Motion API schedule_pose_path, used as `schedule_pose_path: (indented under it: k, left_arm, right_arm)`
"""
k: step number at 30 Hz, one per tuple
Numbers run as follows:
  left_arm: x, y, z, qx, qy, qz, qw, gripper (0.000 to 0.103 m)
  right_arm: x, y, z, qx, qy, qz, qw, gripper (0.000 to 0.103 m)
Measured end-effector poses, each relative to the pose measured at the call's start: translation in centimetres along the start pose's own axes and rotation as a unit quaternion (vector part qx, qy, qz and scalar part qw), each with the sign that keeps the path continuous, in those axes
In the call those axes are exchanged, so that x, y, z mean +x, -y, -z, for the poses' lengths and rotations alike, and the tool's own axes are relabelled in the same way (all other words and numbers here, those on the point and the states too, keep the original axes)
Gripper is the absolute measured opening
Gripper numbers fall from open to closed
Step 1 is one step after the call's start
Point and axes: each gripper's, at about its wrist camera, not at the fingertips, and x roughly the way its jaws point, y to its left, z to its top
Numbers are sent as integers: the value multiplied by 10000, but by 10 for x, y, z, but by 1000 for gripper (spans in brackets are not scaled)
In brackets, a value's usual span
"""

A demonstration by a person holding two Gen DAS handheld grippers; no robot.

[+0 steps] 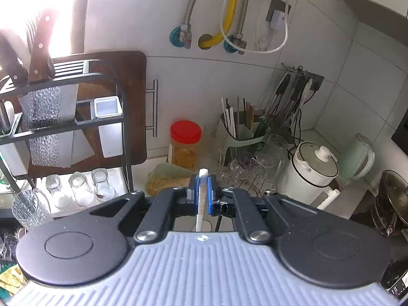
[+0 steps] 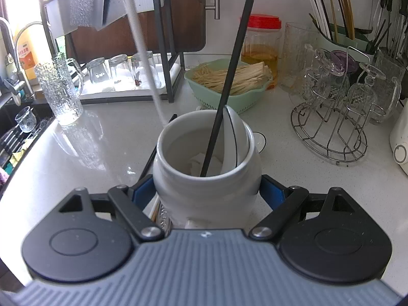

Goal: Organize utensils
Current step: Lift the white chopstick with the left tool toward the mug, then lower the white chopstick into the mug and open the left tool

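The left gripper (image 1: 202,190) pinches a thin white chopstick (image 1: 201,204) between its blue pads, held up in the air above the counter; in the right wrist view that chopstick shows as a pale blurred streak (image 2: 142,51) slanting down toward the rim of the jar. The right gripper (image 2: 206,191) clamps the round belly of the glossy white ceramic jar (image 2: 204,178), which stands on the speckled pale counter (image 2: 102,140). A slim black chopstick (image 2: 229,76) and white spoons (image 2: 236,132) lean inside it. Open counter lies left of the jar; a green basket (image 2: 229,97) and wire glass rack (image 2: 331,132) crowd behind and right.
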Motion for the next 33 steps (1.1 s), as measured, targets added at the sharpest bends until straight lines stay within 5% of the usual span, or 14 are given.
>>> schedule_pose_path:
  k: [20, 33]
  left_arm:
    - [-18, 23, -12, 228, 247, 136, 9993, 7]
    - [39, 24, -6, 630, -640, 171, 9958, 7]
  right_arm:
    - [0, 0, -1, -4, 15, 1, 10000, 89]
    - [0, 0, 0, -12, 20, -13, 10000, 90]
